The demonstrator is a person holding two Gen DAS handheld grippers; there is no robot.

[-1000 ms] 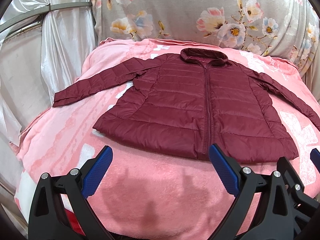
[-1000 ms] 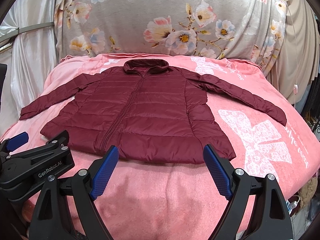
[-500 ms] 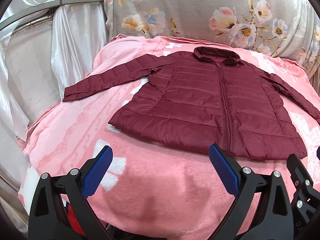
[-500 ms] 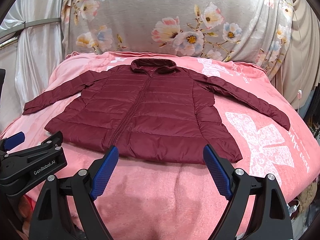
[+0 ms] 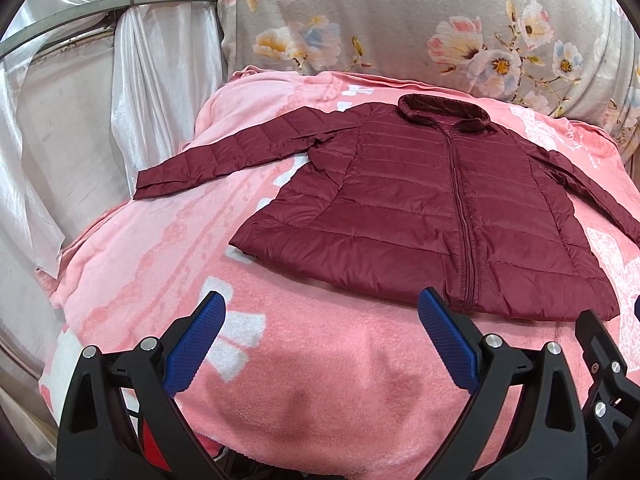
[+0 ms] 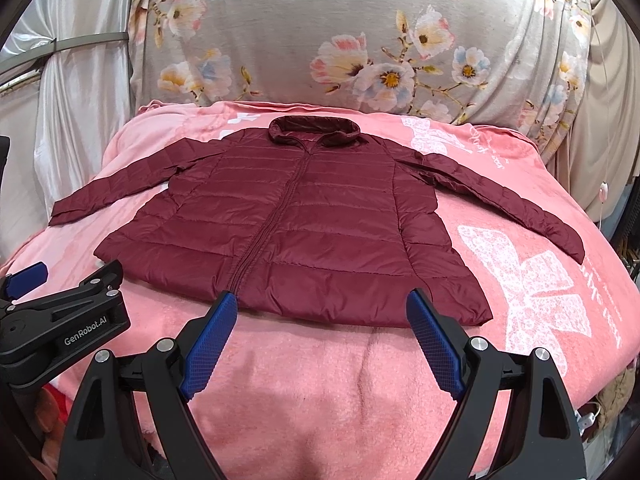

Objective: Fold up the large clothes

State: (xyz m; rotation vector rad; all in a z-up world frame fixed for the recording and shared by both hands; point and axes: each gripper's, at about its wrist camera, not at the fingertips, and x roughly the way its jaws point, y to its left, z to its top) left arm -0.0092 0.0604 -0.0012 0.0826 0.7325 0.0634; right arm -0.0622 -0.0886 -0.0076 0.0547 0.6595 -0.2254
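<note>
A maroon quilted jacket [image 5: 420,208] lies flat and zipped on a pink blanket [image 5: 160,248], collar away from me, both sleeves spread out to the sides. It also shows in the right wrist view [image 6: 296,216]. My left gripper [image 5: 322,338] is open and empty, hovering over the blanket short of the jacket's hem, toward its left half. My right gripper [image 6: 322,340] is open and empty, just in front of the hem near the zipper's lower end. The left gripper's body [image 6: 60,324] shows at the left of the right wrist view.
The pink blanket [image 6: 540,292] covers a raised bed-like surface that drops off at the left, right and near edges. A grey floral cloth [image 6: 360,40] hangs behind it. White satin curtains [image 5: 80,100] stand at the left. A beige curtain [image 6: 600,120] hangs at the right.
Both grippers have shifted left and turned slightly, so the jacket sits further right in the left wrist view. The jacket has not moved. Both grippers stay open.
</note>
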